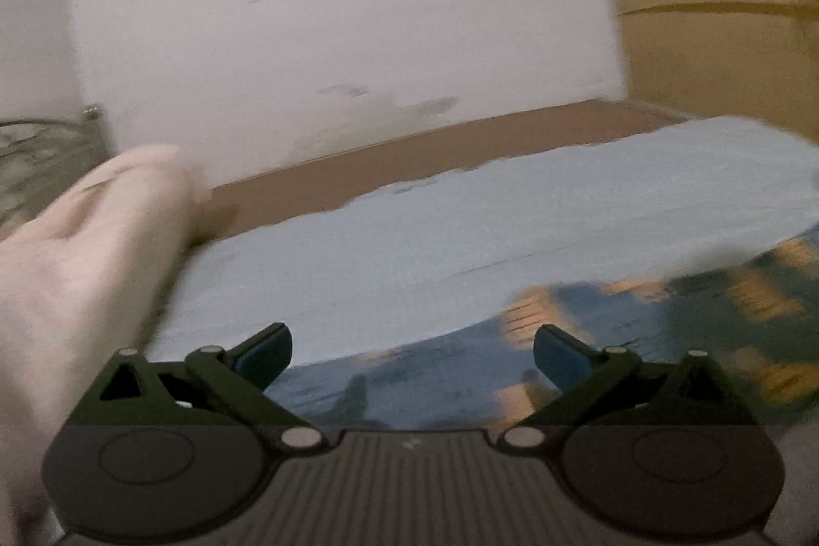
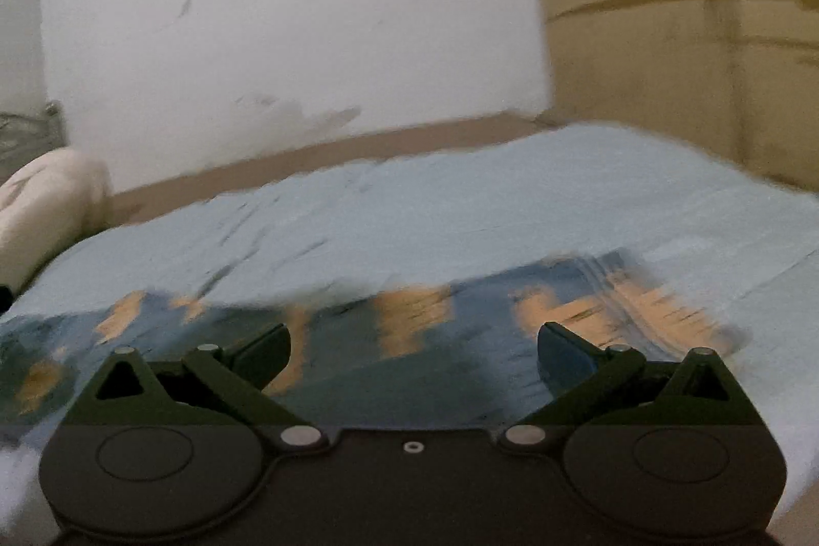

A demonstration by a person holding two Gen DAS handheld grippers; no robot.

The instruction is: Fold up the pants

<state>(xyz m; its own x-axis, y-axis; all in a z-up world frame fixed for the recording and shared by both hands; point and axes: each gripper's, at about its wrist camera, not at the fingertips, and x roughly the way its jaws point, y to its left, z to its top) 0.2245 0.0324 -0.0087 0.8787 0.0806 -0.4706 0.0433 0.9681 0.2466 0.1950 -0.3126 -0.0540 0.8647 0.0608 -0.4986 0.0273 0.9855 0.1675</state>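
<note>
White wall [image 2: 286, 24] and a tan one [image 2: 665, 85] back the bed [image 2: 460, 208], whose pale blue sheet fills most of what I see, with a cream pillow [image 1: 92, 228] at its left end. On the near part of the sheet lie the pants [image 2: 409, 341], blue with orange patches, spread low just ahead of both my tools. My left fingers [image 1: 412, 354] are spread wide with nothing between them, and my right fingers [image 2: 413, 354] likewise, hovering over the cloth without pinching it. I judge the fabric light, soft and floppy, likely to sag and slide on the sheet, so I would pinch it at an outer edge or corner, one tool at each end, rather than mid-panel.
</note>
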